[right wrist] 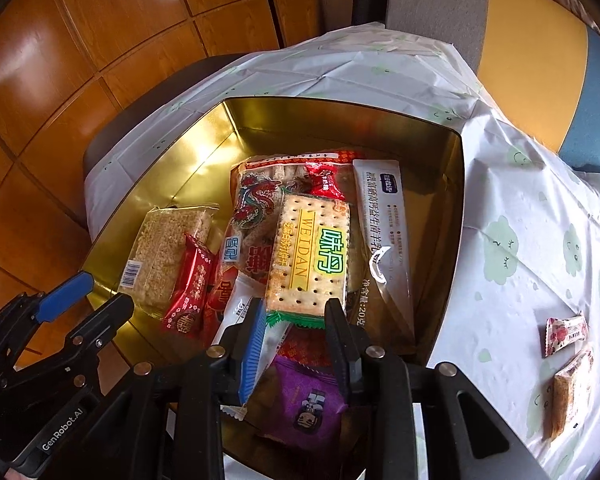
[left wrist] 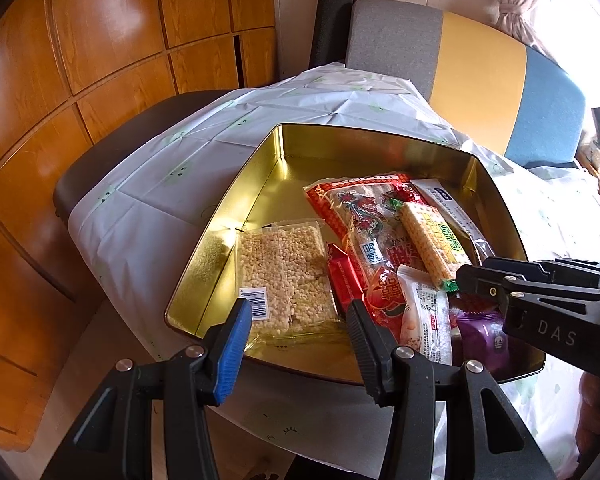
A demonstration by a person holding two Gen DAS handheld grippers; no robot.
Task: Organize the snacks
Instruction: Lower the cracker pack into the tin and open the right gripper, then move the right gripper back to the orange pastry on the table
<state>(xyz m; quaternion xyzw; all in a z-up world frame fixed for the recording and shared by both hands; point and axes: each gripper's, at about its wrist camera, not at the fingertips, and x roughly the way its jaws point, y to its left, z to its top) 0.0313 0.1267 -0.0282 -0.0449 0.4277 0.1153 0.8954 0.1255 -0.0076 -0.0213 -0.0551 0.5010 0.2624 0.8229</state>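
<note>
Your right gripper [right wrist: 296,320] is over the gold tin [right wrist: 160,184], its fingers spread wide around the near end of the cracker pack [right wrist: 312,248]. I can't tell if they touch it. Your left gripper [left wrist: 300,320] is wide open and holds nothing, above the rice bar [left wrist: 284,276]. Two snacks [right wrist: 568,364] lie on the tablecloth [right wrist: 520,200].

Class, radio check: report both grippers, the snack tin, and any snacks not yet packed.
Left gripper open over the rice-cake pack. Right gripper open at the cracker pack. Gold tin part filled. Two snacks on the tablecloth.
</note>
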